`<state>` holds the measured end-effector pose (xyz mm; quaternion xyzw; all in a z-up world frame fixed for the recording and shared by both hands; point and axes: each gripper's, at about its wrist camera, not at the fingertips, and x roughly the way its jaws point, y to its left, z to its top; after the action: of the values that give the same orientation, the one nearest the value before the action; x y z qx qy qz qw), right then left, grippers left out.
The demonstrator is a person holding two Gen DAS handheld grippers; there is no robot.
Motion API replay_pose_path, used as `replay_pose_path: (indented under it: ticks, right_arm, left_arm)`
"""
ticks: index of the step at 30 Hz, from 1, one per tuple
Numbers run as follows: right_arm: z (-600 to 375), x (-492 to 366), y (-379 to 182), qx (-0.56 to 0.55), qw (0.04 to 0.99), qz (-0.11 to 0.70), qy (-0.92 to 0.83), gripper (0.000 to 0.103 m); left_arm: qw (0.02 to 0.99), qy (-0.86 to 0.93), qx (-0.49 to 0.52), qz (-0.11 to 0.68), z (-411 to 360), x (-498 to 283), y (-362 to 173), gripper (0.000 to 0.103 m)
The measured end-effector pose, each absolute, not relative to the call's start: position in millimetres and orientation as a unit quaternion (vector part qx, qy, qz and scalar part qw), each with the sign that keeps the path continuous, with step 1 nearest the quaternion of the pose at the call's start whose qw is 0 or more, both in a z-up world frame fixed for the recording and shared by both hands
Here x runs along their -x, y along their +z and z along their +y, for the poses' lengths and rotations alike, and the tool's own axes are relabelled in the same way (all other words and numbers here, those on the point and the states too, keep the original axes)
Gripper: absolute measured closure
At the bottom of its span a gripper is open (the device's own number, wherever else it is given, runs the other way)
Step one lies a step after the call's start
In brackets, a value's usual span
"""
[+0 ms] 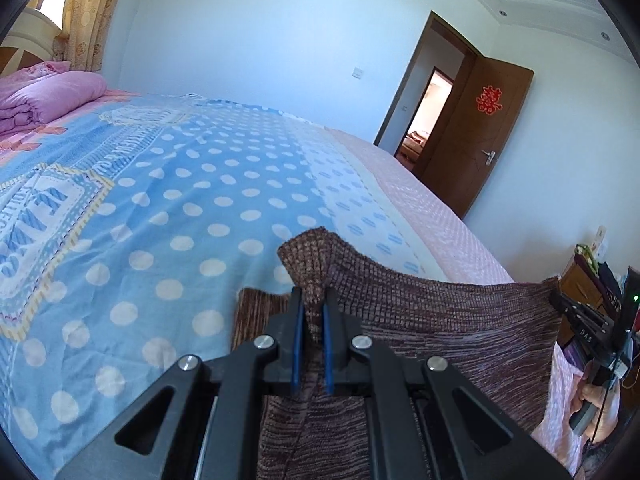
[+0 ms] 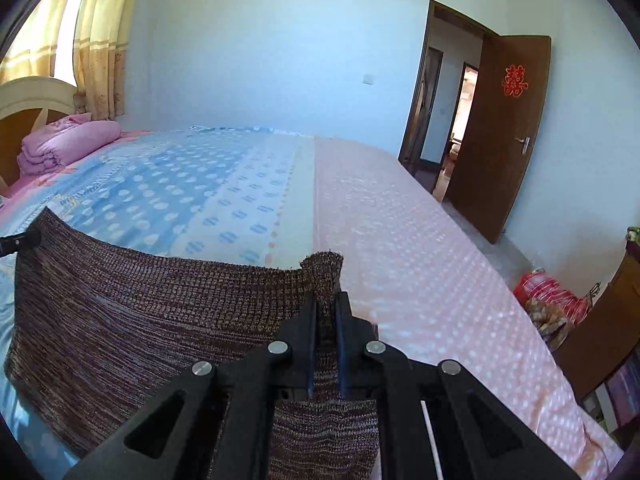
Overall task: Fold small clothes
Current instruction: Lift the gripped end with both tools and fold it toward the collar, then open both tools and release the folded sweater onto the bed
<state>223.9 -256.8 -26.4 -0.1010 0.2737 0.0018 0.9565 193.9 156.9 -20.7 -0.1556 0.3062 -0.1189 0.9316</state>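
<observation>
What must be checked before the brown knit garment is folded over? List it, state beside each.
1. Left tool shut on a corner of the brown melange knit garment: ok.
2. Right tool shut on the other corner: ok.
3. Top edge between the tools taut: not ok, it sags.
4. Blue polka-dot bedsheet ahead free of clutter: ok.
5. Folded pink quilt far from the landing spot: ok.
6. Lower hem lying flat: cannot tell.
</observation>
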Motion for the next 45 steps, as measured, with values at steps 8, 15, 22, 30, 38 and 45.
replay_pose_path:
  ticks: [8,15,22,30,38,45]
  right_arm:
    - [-252.9,-282.1,-76.0,0.107,0.947,0.301,-0.027,0.095]
    - [-268.7,-305.3,-117.3,0.096,0.928,0.358,-0.041,0.080]
    - [-301.5,-290.8,-97.8,0.014,0.938,0.342,-0.053,0.056]
    - [-359.1,-168.3,-68.9,-0.066,0.942,0.330,-0.023,0.056]
    - [-332.5,-122.8,-113.5,-0.071,0.917,0.390,0.038,0.057]
    - [-311.5,-125.3,-136.0,-0.019,0.907,0.421,0.016,0.088]
  left_arm:
    - [0.931,-0.074,0.138,0.330,145.9,-241.7,-58.7,0.094]
    - [0.898,-0.055,0.148,0.410,144.7,-271.2,-104.2,0.088]
    - [0.893,-0.051,0.152,0.421,151.7,-260.3,-97.1,0.069]
    - [0.915,-0.079,0.144,0.370,167.2,-174.0,-73.1,0.047]
    - [0.912,-0.108,0.129,0.375,138.0,-117.9,-86.0,0.039]
    - [0.906,-0.094,0.111,0.398,128.7,-108.5,-99.9,0.039]
